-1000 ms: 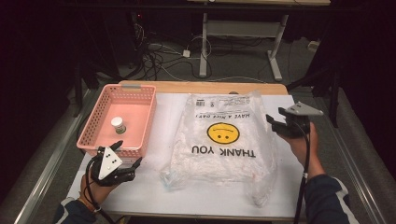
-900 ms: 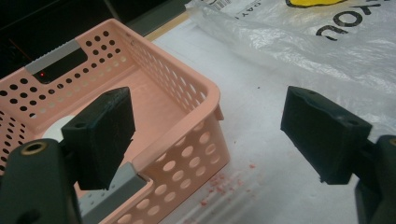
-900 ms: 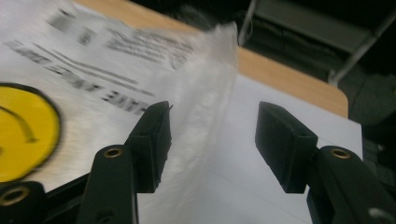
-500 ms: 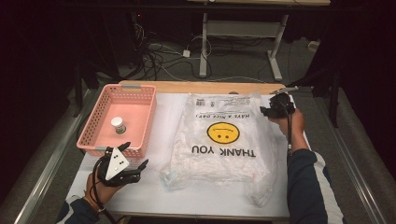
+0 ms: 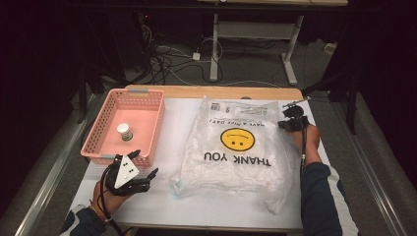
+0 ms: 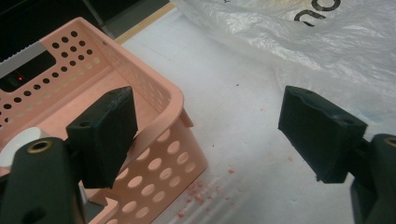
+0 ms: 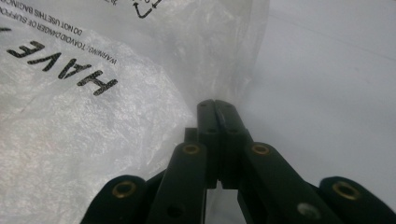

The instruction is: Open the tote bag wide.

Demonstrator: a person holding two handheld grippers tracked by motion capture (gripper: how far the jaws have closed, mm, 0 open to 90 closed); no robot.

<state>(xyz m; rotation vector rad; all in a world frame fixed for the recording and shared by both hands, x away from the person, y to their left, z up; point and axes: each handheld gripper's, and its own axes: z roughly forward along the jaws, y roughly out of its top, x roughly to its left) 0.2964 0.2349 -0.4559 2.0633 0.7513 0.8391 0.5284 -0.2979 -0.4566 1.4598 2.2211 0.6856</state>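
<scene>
High view has our left gripper parked just below the pink basket's near corner, jaws spread wide with nothing between them. A small white bottle sits inside the basket. Way across from the basket, our right gripper is pressed against the plastic bag's far right edge, jaws squeezed together, though we can't tell whether any film is caught. It's reached further up than half a second ago.

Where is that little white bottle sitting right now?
In the high view, the small white bottle stands upright inside the pink basket on the table's left side, just beyond the left gripper.
</scene>
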